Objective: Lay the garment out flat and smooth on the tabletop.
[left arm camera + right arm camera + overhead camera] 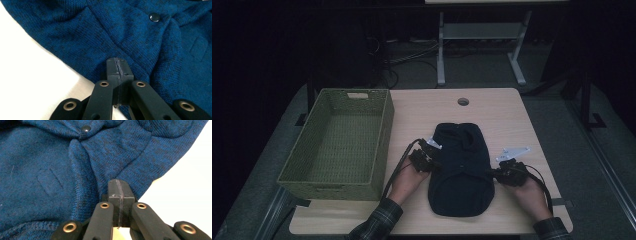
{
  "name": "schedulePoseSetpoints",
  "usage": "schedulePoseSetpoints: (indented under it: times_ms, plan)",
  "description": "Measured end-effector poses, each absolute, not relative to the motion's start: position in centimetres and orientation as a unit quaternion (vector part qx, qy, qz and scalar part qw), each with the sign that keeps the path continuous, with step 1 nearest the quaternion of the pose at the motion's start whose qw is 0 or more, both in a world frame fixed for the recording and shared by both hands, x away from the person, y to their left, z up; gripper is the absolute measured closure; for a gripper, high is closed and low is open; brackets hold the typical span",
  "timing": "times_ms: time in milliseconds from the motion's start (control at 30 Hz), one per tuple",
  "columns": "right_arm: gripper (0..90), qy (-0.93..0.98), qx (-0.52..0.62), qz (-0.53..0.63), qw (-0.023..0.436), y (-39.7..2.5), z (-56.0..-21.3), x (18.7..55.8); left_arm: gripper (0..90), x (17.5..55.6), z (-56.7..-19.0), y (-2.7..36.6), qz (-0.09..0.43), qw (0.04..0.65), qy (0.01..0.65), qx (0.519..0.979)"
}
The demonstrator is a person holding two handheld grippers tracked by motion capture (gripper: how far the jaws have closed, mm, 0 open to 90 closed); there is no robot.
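Desk [512,115], light wood, carries everything. Green woven basket [339,142] sits on its left part, beside the sweater. Dark blue knit sweater [461,167] lies flat at desk centre-front, folded into a long bundle, w/ a dark snap button [154,17] on the front. Left tool [428,159] is at the sweater's left edge, right tool [502,174] at its right edge, approx. opposite each other, each in a hand w/ a plaid sleeve [382,220]. In the gripper views both tools have jaws pressed together, tips against the knit edge; fabric seems pinched, tho' can't tell for sure.
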State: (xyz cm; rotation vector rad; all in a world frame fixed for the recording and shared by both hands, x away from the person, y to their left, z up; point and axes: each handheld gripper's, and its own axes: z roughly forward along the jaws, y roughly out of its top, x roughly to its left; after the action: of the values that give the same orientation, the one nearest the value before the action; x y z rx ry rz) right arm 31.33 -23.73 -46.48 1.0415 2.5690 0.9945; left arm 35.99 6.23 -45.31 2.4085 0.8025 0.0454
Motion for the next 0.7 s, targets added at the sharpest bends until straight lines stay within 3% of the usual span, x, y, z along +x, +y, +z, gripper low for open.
schedulePoseSetpoints:
  times_ms: [567, 700]
  plan:
    - [89.9, 0.872, 0.349, 0.331, 0.087, -23.5, -46.3, 28.3, 89.6, 33.1, -45.3, 6.7, 0.001, 0.304, 0.288, 0.908]
    - [86.4, 0.872, 0.347, 0.334, 0.088, -23.6, -46.3, 28.4, 84.9, 33.1, -45.3, 6.7, -0.008, 0.307, 0.297, 0.904]
